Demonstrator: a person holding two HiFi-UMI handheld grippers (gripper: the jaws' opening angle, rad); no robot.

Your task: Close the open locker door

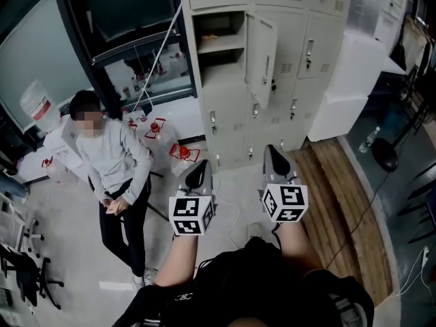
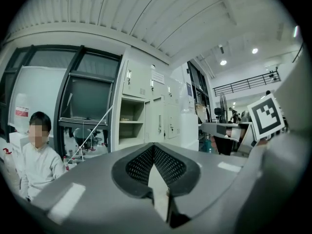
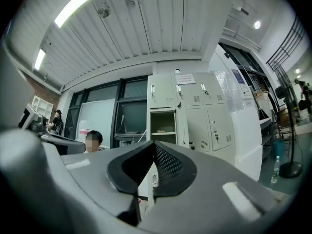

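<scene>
A bank of cream metal lockers (image 1: 272, 80) stands against the far wall. One upper compartment (image 1: 218, 43) is open, and its door (image 1: 262, 58) swings out to the right, with a shelf inside. Both grippers are held level, side by side, well short of the lockers and pointing at them. My left gripper (image 1: 199, 167) has its jaws together with nothing between them. My right gripper (image 1: 273, 154) is also shut and empty. The left gripper view shows the open compartment (image 2: 131, 123) above that gripper's black pads (image 2: 139, 165). In the right gripper view the open compartment (image 3: 162, 126) sits straight ahead.
A person in a grey top (image 1: 112, 159) sits on a chair left of the lockers. Red-capped water jugs (image 1: 182, 152) lie on the floor by the glass wall. A white cabinet (image 1: 344, 87) stands right of the lockers, beside a wooden floor strip (image 1: 340, 203). A cable (image 1: 235, 216) runs across the floor.
</scene>
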